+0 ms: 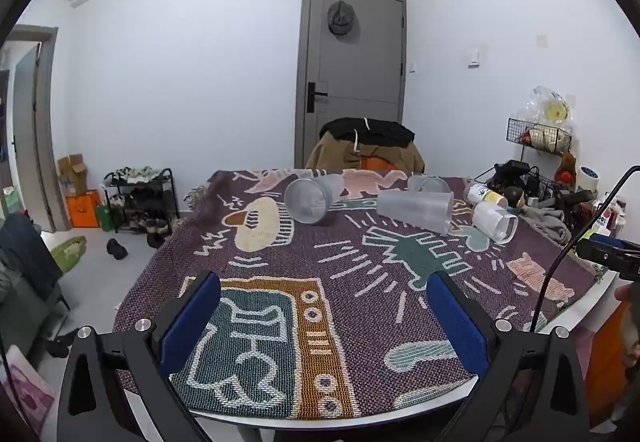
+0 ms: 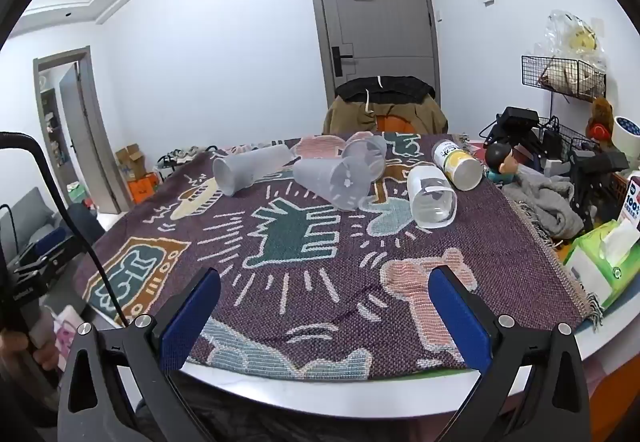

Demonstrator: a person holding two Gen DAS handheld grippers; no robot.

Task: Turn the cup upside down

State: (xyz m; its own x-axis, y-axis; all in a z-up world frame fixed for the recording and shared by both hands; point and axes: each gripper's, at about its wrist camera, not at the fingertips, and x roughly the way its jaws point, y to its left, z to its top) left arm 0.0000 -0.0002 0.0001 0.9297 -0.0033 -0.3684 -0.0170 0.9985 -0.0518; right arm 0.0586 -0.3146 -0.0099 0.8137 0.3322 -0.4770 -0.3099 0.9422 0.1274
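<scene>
Both grippers wide apart at the near edge, cups lying far across the table.

The left gripper (image 1: pixel 324 322) and right gripper (image 2: pixel 324 318) hover over the patterned cloth (image 2: pixel 320 282), fingers spread, gripping nothing. From the right wrist, three frosted cups on their sides lie well apart from the tool: one (image 2: pixel 250 170) at 11 o'clock, two (image 2: pixel 334 182) (image 2: pixel 366 154) touching at 12. A white cup (image 2: pixel 432 198) lies at 1 o'clock beside a can (image 2: pixel 458 164).

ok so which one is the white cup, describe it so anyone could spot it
On the patterned woven cloth over the table, look toward the far right, beside the yellow-labelled can. The opaque white cup lies on its side there, mouth toward the cameras; the other cups are frosted and translucent.
</scene>
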